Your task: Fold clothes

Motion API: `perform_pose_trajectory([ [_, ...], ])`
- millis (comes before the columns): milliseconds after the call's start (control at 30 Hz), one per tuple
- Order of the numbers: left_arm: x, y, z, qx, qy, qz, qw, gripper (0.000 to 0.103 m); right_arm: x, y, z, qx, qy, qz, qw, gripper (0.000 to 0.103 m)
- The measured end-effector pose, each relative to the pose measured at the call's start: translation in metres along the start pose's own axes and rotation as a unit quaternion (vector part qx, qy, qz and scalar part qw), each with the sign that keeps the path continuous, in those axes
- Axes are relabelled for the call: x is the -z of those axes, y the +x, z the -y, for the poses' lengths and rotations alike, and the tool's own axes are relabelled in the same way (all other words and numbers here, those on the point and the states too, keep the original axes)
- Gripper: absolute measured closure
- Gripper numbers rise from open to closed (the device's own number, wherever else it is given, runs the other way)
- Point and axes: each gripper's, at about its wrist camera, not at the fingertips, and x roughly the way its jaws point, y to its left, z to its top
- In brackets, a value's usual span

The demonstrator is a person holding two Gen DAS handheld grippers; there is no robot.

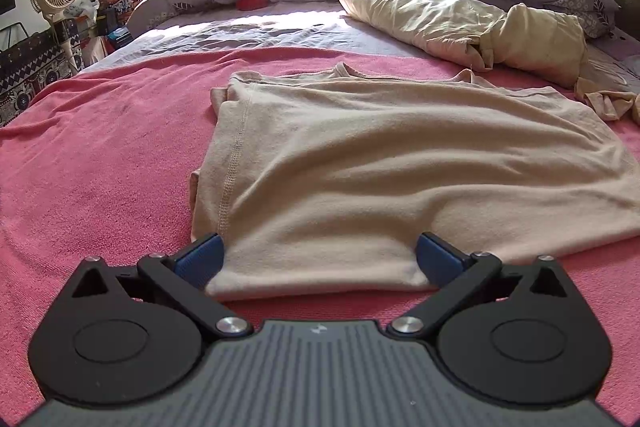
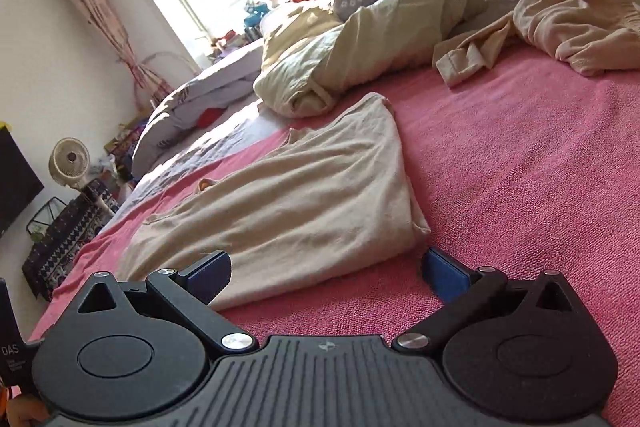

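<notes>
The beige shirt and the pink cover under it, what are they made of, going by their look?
The beige shirt looks like soft cotton-type knit, matte: it drapes in gentle wrinkles and shows a stitched seam along one edge. The pink cover looks like terry or towel-like cloth: its surface is nubbly and fuzzy, without shine. The fibre itself can't be told from the pictures.

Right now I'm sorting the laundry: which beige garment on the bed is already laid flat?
The beige T-shirt spread on the pink blanket, its hem between the open left gripper. The other beige garment lies crumpled farther up the bed.
</notes>
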Motion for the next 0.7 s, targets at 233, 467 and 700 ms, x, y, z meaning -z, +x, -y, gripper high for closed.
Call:
perform_pose_trajectory([
  [233, 0.0, 0.0, 0.0, -0.001, 0.001, 0.002, 1.0, 0.0, -0.007, 0.017, -0.011, 0.029, -0.029, -0.015, 0.999, 0.0],
  [467, -0.001, 0.001, 0.001, -0.001, 0.002, 0.002, 1.0, 0.0, -0.008, 0.011, 0.003, -0.004, 0.007, -0.004, 1.0, 0.0],
  [700, 0.014, -0.031, -0.002, 0.0, 0.07, 0.035, 0.997, 0.001, -0.008, -0.018, 0.023, -0.075, 0.065, -0.02, 0.995, 0.0],
])
